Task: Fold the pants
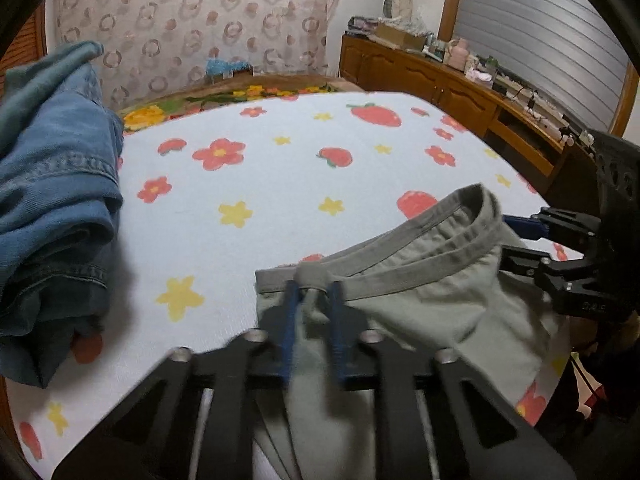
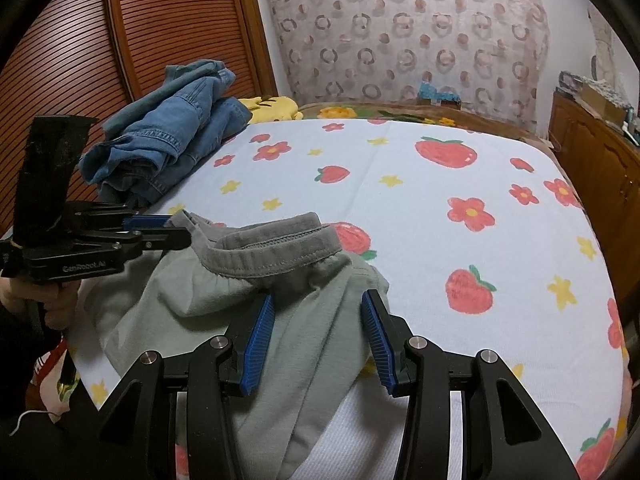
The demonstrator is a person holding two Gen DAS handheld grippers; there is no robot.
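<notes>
Nearest, left gripper (image 1: 314, 292) pinching the waistband of the grey pants (image 1: 420, 300), blue pads pressed onto a bunched fold of fabric. Right gripper (image 2: 318, 300) spread wide, straddling the pants with cloth between the pads but not clamped. Pants lying crumpled at the near edge of the strawberry-print bedsheet (image 2: 400, 200). Farther left, heap of denim clothes (image 2: 168, 148); beyond, patterned curtain (image 2: 400, 28).

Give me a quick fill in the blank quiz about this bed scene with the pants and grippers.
1. The left gripper is shut on the grey pants' ____.
2. The right gripper's fingers are ____.
3. The denim pile is coloured ____.
4. The bedsheet shows flowers, stars and ____.

Answers: waistband; open; blue; strawberries
</notes>
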